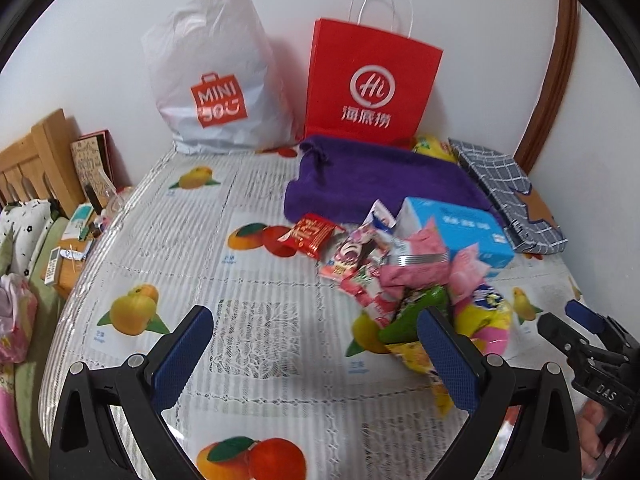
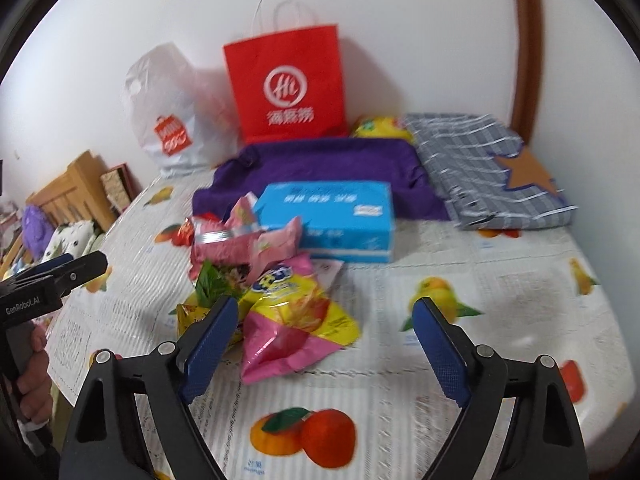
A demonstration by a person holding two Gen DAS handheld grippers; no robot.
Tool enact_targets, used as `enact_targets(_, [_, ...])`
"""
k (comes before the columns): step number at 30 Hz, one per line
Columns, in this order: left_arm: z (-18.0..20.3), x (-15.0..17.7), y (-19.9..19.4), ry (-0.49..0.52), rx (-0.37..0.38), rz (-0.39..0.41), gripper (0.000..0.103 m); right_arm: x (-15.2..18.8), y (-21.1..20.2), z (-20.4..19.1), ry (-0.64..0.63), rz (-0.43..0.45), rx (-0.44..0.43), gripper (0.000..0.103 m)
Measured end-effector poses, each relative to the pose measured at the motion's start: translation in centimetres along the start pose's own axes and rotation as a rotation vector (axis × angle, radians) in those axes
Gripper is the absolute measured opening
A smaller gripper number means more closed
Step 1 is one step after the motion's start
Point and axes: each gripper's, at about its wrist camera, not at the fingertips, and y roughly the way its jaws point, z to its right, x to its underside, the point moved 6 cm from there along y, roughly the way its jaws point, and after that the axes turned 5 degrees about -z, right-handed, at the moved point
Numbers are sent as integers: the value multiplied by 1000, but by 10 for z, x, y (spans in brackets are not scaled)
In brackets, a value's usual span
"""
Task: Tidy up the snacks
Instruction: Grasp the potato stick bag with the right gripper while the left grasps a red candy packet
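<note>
A heap of snack packets (image 1: 400, 276) lies on the fruit-print tablecloth (image 1: 200, 260): pink, red, green and yellow wrappers beside a blue box (image 1: 468, 228). In the right wrist view the heap (image 2: 272, 280) has a yellow-pink bag (image 2: 304, 320) in front and the blue box (image 2: 332, 220) behind. My left gripper (image 1: 316, 324) is open and empty, just left of the heap's near edge. My right gripper (image 2: 324, 324) is open and empty, its left finger by the yellow-pink bag. A purple pouch (image 1: 372, 180) lies behind the heap.
A red paper bag (image 1: 372, 80) and a white plastic bag (image 1: 216, 76) stand against the wall. A grey checked cloth bag (image 1: 508, 192) lies at the right. A wooden headboard (image 1: 36, 160) and a cluttered nightstand lie off the left edge.
</note>
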Motion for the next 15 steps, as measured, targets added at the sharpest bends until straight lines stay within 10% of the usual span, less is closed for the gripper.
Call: enact_targets(15, [-8,-8,43,-10,-11,-78,102,7,89,-14,-76,-170,-74,88])
